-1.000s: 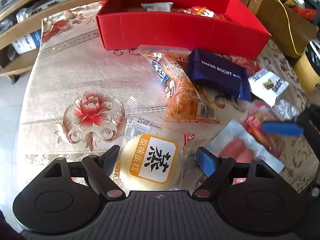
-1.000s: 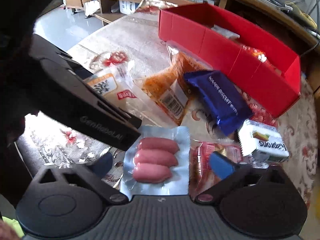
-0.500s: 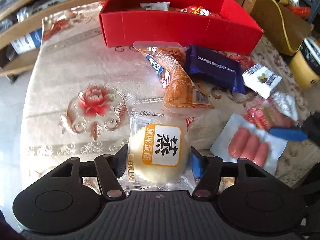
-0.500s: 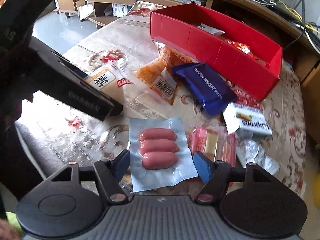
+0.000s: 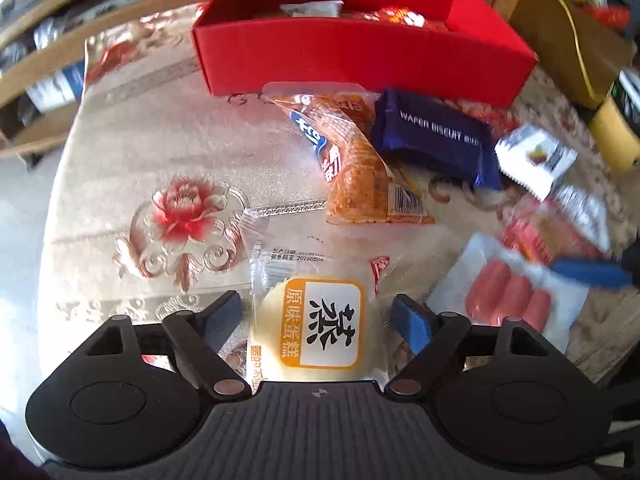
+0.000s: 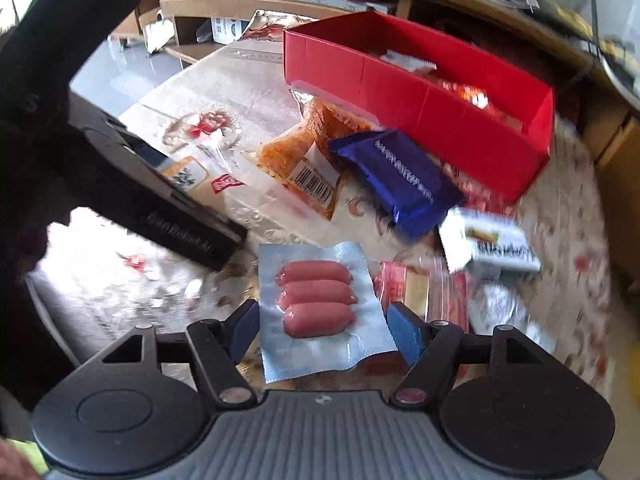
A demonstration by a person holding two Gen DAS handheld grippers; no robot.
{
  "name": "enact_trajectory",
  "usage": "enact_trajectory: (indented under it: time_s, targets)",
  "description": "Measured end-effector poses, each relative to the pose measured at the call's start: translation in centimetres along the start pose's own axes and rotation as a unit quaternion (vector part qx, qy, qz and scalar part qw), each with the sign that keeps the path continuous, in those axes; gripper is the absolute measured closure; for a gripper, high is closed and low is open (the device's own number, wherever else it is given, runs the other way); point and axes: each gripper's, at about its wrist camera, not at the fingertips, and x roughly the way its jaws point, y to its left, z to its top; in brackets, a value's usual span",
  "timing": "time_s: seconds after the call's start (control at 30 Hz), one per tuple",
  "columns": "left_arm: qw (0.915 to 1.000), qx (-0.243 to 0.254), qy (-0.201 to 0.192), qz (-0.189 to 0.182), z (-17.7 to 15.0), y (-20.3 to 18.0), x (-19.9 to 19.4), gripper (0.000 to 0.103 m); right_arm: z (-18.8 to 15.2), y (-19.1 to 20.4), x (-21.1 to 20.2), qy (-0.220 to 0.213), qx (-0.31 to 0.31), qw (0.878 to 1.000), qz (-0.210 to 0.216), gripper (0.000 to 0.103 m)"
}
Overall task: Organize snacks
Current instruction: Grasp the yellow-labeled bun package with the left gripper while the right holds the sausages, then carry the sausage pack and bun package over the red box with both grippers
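My left gripper (image 5: pixel 318 318) is shut on a round steamed cake pack (image 5: pixel 320 328) with a yellow label, fingers pressing its sides. My right gripper (image 6: pixel 322 328) is shut on a vacuum pack of three pink sausages (image 6: pixel 316 300), held just above the table. The red box (image 5: pixel 360 48) stands at the far side with some snacks inside; it also shows in the right wrist view (image 6: pixel 420 96). The sausage pack also shows in the left wrist view (image 5: pixel 508 296).
On the flowered tablecloth (image 5: pixel 160 168) lie an orange snack bag (image 5: pixel 356 168), a blue wafer biscuit pack (image 5: pixel 436 136), a white packet (image 5: pixel 536 156) and a red clear pack (image 6: pixel 424 288). Cardboard boxes (image 5: pixel 568 40) stand at the right, shelves behind.
Both grippers closed around their packs and lifted them slightly. The views pulled back, then the left one came forward a little toward the red box.
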Motion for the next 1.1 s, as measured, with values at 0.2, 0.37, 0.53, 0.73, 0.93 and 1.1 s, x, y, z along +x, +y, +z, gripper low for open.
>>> enact_trajectory:
  time_s: [0.2,0.37,0.53,0.73,0.93,1.1]
  targets:
    - [1.0,0.006,-0.003,-0.003,-1.1,-0.3,-1.0,0.037,-0.1,-0.5,-0.4,-0.002,0.007,1.0,0.004,0.041]
    - [0.9999,0.009,-0.003,-0.012,-2.3,-0.5,-1.9,0.038,-0.7,-0.6,-1.5,-0.01,0.013,1.0,0.005,0.041]
    - [0.9997,0.016,-0.01,-0.013,-3.1,-1.1,-2.7,0.038,-0.6,-0.4,-2.5,-0.027,0.015,1.0,-0.003,0.041]
    - [0.9995,0.022,-0.021,-0.007,-3.4,-1.6,-3.3,0.038,-0.7,-0.2,-3.2,-0.036,0.015,0.999,-0.005,0.041]
    - [0.9991,0.024,-0.033,-0.005,-3.4,-1.9,-4.0,0.038,-0.8,-0.1,-3.9,-0.045,0.019,0.999,-0.006,0.041]
    - [0.9986,0.025,-0.047,-0.005,-3.3,-2.2,-4.6,0.038,-0.8,0.0,-4.6,-0.059,0.022,0.998,-0.009,0.041]
